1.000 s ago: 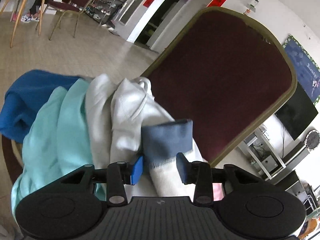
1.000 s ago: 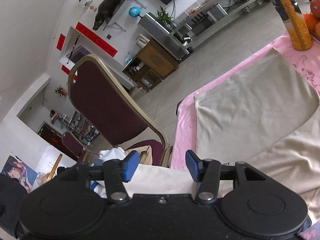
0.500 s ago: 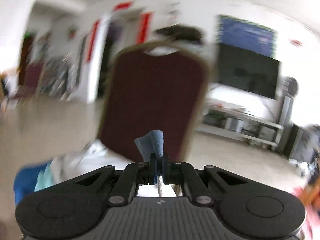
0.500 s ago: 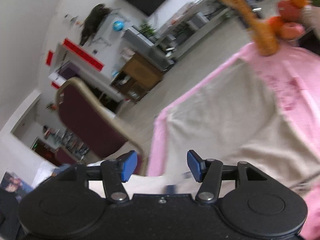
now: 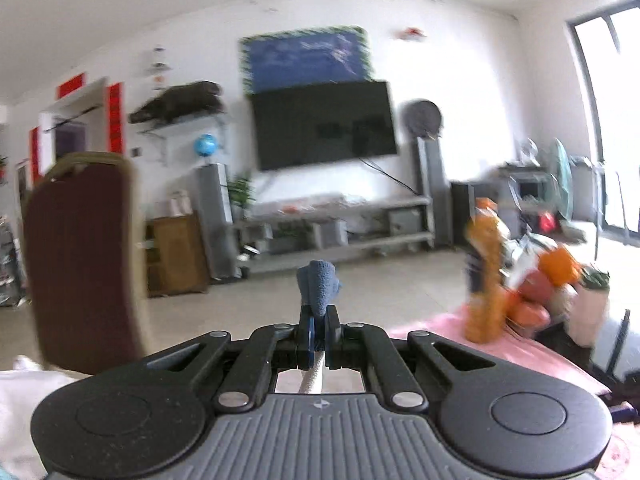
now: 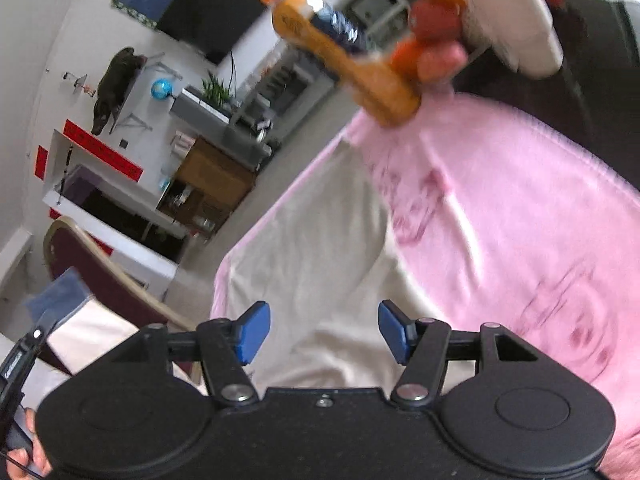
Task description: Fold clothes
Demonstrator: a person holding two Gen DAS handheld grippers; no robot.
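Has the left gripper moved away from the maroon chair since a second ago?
Yes. The left gripper, shut on the blue cuff, has swung right: the maroon chair now sits at the view's left edge.

The blue ribbed knit cuff [image 5: 319, 285] looked soft and matt, and the cream cloth garment [image 6: 320, 256] lay smooth on the fuzzy pink blanket [image 6: 520, 216]. The orange plastic bottle [image 6: 340, 56] was glossy, the maroon chair back [image 5: 76, 256] a matt ribbed fabric.

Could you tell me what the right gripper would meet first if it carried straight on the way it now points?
Most likely the flat beige garment lying on the pink blanket: the open right gripper points down at it with nothing between, though the depth is hard to judge.
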